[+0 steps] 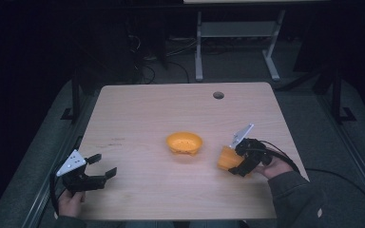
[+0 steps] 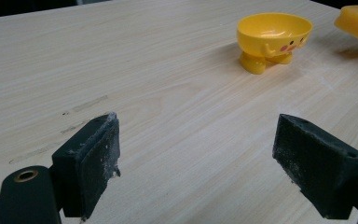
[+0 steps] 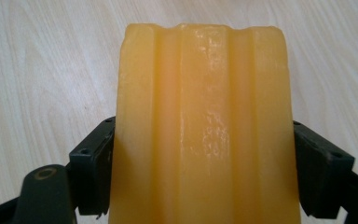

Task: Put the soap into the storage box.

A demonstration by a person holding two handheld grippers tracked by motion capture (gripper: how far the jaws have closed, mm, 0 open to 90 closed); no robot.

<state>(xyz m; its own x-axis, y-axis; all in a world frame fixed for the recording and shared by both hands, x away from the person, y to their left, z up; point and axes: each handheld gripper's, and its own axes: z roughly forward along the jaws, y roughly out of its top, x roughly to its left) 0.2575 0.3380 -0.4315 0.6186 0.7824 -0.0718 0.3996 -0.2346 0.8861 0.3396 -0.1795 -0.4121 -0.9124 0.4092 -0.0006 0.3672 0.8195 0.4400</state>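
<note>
Right gripper (image 1: 236, 167): lower right of the high view, held in a person's hand with a grey sleeve; its jaws are closed against both sides of the orange block, pads pressed to its flanks in the right gripper view.
Orange block (image 3: 205, 126): a waxy, translucent orange piece with shallow lengthwise ridges, clamped between the right jaws; in the high view it sits at centre right (image 1: 227, 158), just right of the bowl and apart from it; whether it touches the table I cannot tell.
Left gripper (image 1: 103, 166): lower left of the high view; jaws spread wide with nothing between them, bare wood showing in the gap in the left gripper view.
Yellow bowl (image 1: 184, 142): centre of the high view, upright on the table; upper right of the left gripper view (image 2: 273, 32), standing on small feet, with two pink cheek spots and tiny arms moulded on its side.
Writing: no brand, label or lettering can be read on the block, bowl or grippers.
Table (image 1: 138, 114): pale wood grain, a round cable hole near its far edge, faint dark scuffs at left.
</note>
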